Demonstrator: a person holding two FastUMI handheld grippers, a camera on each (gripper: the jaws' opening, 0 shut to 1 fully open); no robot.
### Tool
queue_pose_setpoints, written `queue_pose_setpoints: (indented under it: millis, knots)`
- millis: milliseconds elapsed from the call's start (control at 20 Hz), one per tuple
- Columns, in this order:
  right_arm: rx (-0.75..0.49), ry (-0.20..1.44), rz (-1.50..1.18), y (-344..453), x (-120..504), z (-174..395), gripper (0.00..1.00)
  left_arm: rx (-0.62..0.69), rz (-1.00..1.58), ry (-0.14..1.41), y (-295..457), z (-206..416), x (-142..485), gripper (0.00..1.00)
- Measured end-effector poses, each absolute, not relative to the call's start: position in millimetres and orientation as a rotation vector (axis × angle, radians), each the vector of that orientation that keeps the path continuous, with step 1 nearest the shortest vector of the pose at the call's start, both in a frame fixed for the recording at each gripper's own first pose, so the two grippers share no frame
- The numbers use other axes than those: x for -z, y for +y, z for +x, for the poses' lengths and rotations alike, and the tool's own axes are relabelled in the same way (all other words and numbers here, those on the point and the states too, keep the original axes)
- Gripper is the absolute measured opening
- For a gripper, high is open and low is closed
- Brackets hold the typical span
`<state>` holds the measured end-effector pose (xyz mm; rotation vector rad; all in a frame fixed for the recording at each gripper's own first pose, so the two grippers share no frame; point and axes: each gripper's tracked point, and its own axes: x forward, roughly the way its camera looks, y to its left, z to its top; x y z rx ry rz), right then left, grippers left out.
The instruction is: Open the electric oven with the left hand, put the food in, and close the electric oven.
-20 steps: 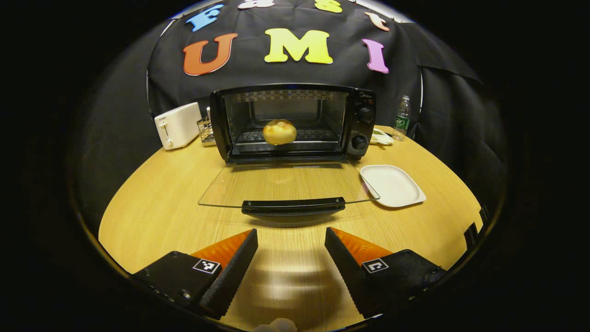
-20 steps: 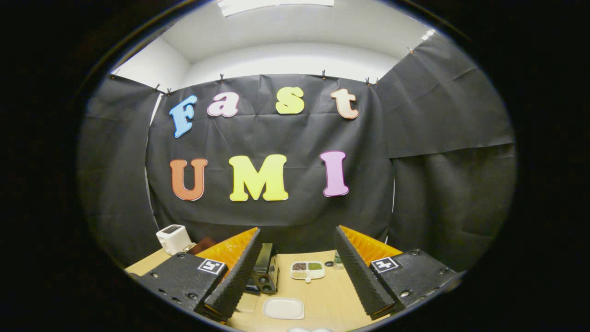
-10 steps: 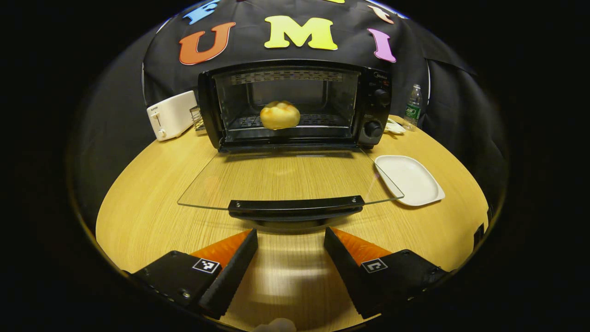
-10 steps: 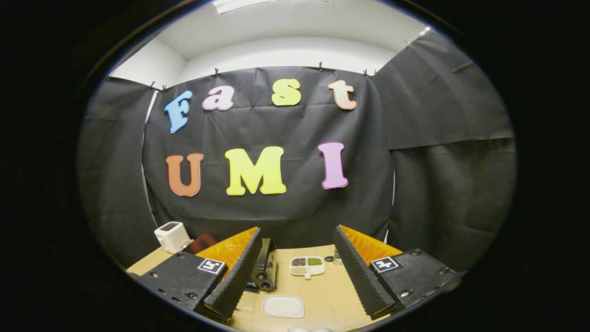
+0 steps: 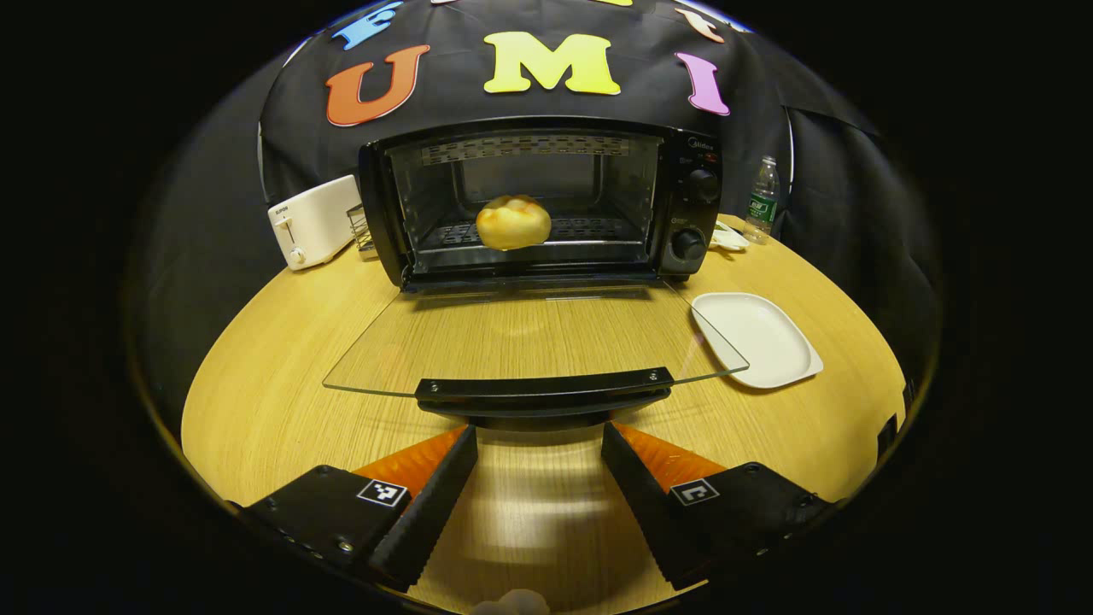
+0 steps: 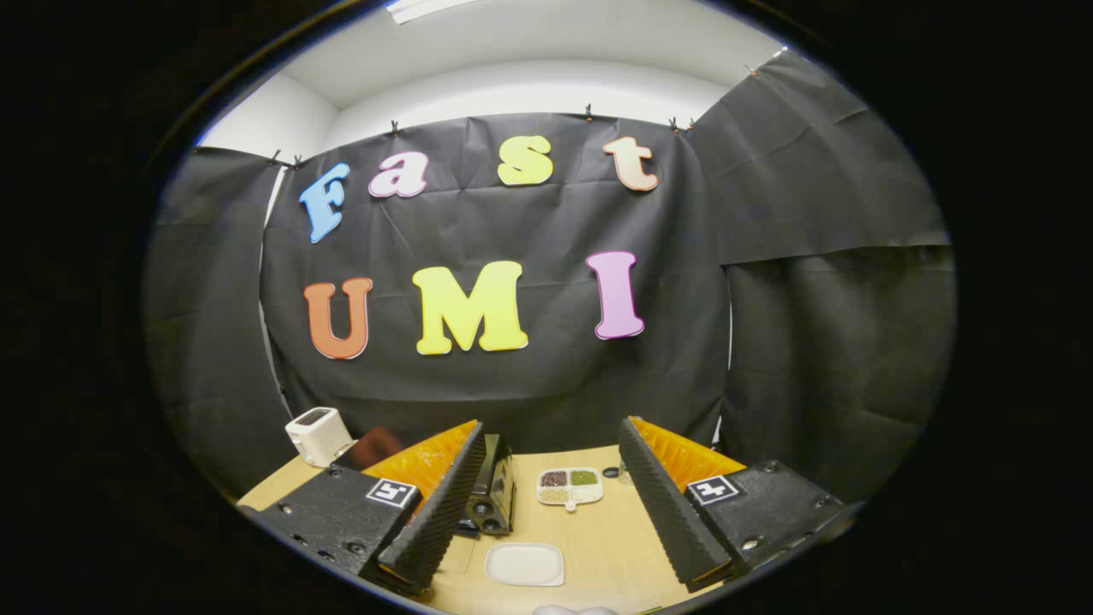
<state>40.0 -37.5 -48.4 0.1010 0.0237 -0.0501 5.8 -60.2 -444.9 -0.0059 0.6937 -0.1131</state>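
Behind right hand-held gripper (image 6: 546,504), half-hidden oven (image 6: 493,497)

Oven (image 5: 546,205) mouth wide open — glass door (image 5: 529,337) lies flat in front, blocking low approach. Bun (image 5: 513,222) sits mid-rack; room either side. White plate (image 5: 760,337) right of door, toaster (image 5: 312,222) left of oven.

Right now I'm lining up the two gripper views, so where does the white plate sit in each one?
Left gripper view: the white plate lies on the table at right, beside the open oven door.
Right gripper view: it lies low at centre, between the right gripper fingers.
Shared landmark: the white toaster, at left in both.
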Motion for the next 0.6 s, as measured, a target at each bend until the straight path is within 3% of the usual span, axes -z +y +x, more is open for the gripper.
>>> queue_pose_setpoints:
  millis: [50,300,350,400,550,600]
  knots:
    - [0.050,0.023,0.100,-36.9,48.6,41.2,0.96,0.115,-0.005,0.677,-60.4,8.1,438.3,0.96]
    - [0.041,0.028,0.115,-36.3,49.2,39.8,1.00,0.116,-0.008,0.639,-58.3,17.7,411.8,0.96]
    - [0.041,0.029,0.119,-37.3,51.2,40.5,0.96,0.117,-0.013,0.631,-58.8,21.4,405.0,0.96]
    - [0.041,0.031,0.123,-37.4,52.2,40.9,1.00,0.116,-0.018,0.628,-58.3,25.3,398.8,0.96]
    - [0.043,0.038,0.137,-39.2,55.3,39.5,1.00,0.116,-0.019,0.589,-58.8,40.3,374.7,0.96]
    - [0.042,0.038,0.141,-38.9,55.2,39.0,0.96,0.119,-0.019,0.569,-59.3,46.4,365.8,0.96]
